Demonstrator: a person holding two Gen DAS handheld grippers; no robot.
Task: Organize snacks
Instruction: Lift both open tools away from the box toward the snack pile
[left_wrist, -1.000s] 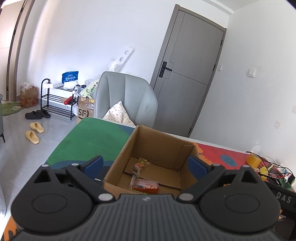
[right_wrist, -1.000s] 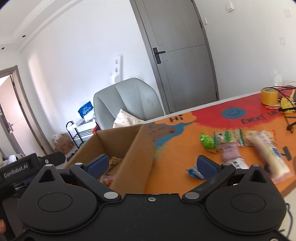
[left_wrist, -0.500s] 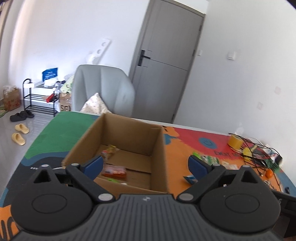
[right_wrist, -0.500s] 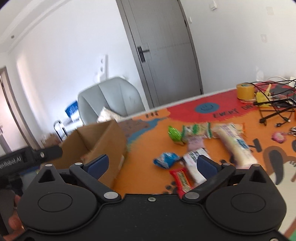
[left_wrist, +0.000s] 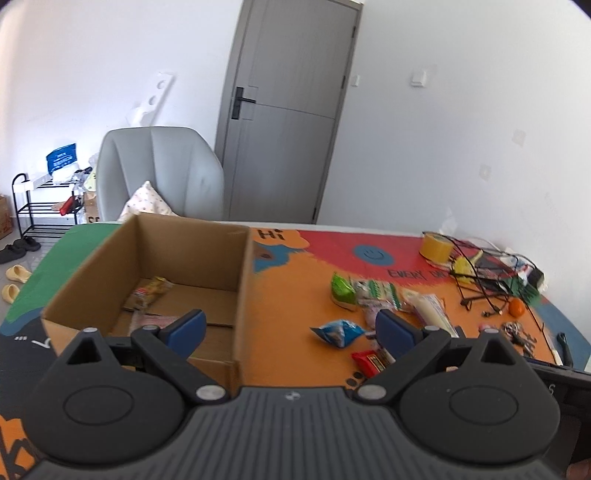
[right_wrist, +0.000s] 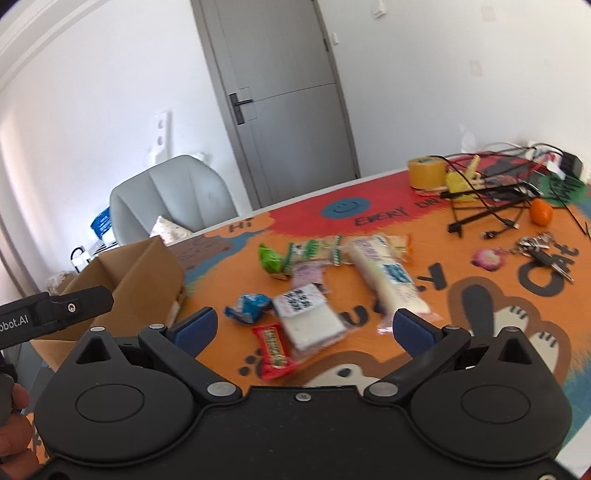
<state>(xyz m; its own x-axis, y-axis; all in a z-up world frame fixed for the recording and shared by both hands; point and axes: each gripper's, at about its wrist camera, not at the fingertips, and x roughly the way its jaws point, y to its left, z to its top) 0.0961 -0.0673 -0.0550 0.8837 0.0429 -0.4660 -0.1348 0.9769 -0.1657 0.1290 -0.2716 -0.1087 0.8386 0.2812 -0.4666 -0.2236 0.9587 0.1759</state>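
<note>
An open cardboard box (left_wrist: 242, 280) stands on the left of the colourful mat, with a yellowish snack (left_wrist: 149, 291) lying inside. Loose snacks lie right of it: a red bar (right_wrist: 274, 350), a blue packet (right_wrist: 246, 308), a white pack (right_wrist: 310, 320), a green packet (right_wrist: 270, 258), a long white roll (right_wrist: 388, 278). My right gripper (right_wrist: 302, 329) is open, empty, hovering above the red bar and white pack. My left gripper (left_wrist: 291, 328) is open and empty over the box's right wall; the blue packet (left_wrist: 338, 331) lies between its fingers in view.
A yellow tape roll (right_wrist: 425, 172), tangled black cables (right_wrist: 491, 206), an orange fruit (right_wrist: 541, 213) and keys (right_wrist: 543, 251) crowd the mat's far right. A grey chair (left_wrist: 159, 173) stands behind the box, a shoe rack (left_wrist: 44, 206) at the far left. A hand (right_wrist: 13, 424) shows at the left edge.
Both grippers swung right, away from the box and toward the snack pile. The right gripper now looks down on the red bar and white pack; the left one sees the box's right wall.
</note>
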